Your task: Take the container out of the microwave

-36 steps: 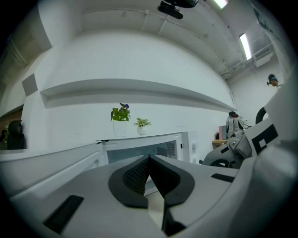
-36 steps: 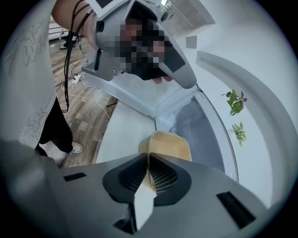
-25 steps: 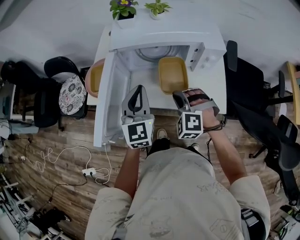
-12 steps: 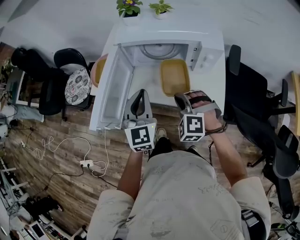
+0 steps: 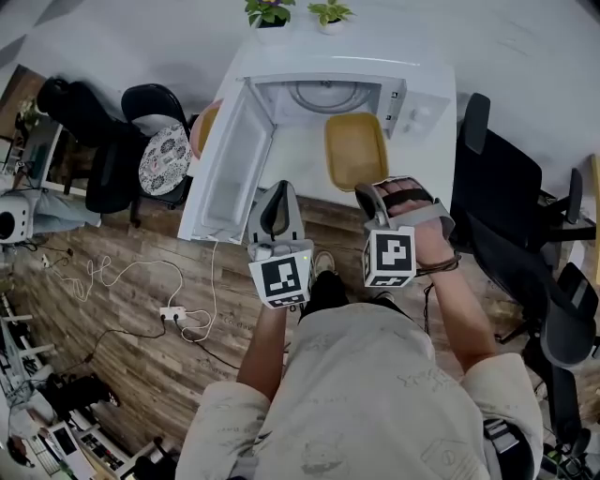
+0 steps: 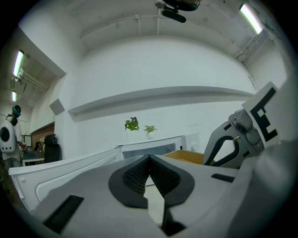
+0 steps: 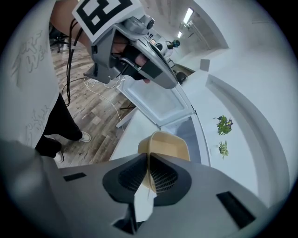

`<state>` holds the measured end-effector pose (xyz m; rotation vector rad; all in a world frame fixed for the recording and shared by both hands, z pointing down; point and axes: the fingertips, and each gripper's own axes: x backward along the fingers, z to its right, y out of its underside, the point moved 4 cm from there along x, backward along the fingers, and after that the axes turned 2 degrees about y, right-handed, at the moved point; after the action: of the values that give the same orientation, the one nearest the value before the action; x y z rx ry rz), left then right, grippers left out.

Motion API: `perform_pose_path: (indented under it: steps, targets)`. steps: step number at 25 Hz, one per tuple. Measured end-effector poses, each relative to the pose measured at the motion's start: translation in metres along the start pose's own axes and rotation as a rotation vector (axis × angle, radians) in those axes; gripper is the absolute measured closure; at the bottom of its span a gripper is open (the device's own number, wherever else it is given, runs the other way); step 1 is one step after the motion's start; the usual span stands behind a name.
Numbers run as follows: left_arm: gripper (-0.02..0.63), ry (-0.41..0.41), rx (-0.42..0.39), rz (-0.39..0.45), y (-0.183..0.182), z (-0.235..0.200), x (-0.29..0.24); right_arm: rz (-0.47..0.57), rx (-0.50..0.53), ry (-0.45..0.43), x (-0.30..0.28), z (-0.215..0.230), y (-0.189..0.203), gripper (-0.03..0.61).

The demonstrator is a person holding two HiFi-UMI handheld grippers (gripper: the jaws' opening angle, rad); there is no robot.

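Open microwave door (image 5: pixel 230 164) walls off ten o'clock; container (image 5: pixel 356 150) occupies one o'clock; bare table (image 5: pixel 300 161) at twelve is passable.

I see a flowering potted plant (image 5: pixel 269 11) and a leafy green plant (image 5: pixel 330 12) side by side at the far end of the scene, beyond the white table (image 5: pixel 427 159). On the left stand a black chair (image 5: pixel 94 150) and, just beside it, a chair with a round patterned cushion (image 5: pixel 167 157). On the right a black office chair (image 5: pixel 502 202) sits close to the table's edge. The wood-plank floor (image 5: pixel 112 356) runs under everything. A white cable (image 5: pixel 122 277) loops across it at near left to a white power strip (image 5: pixel 173 314). I can't make out the clutter in the near-left corner.
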<state>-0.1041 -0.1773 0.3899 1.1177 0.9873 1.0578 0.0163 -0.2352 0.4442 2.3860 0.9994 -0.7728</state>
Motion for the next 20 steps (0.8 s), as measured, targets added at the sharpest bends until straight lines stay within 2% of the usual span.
perform_pose_path:
  steps: [7, 12, 20]
  targets:
    - [0.606, -0.03, 0.001, 0.005, -0.007, -0.003, 0.009, -0.005, 0.043, 0.03, 0.013, 0.011, -0.003, 0.541]
    - [0.606, -0.029, -0.035, 0.006, -0.018, -0.001, 0.011, -0.021, 0.077, 0.08, 0.01, 0.016, -0.002, 0.541]
    - [0.606, -0.07, -0.034, 0.069, -0.031, -0.007, 0.008, -0.011, 0.073, 0.069, 0.003, 0.021, -0.002, 0.541]
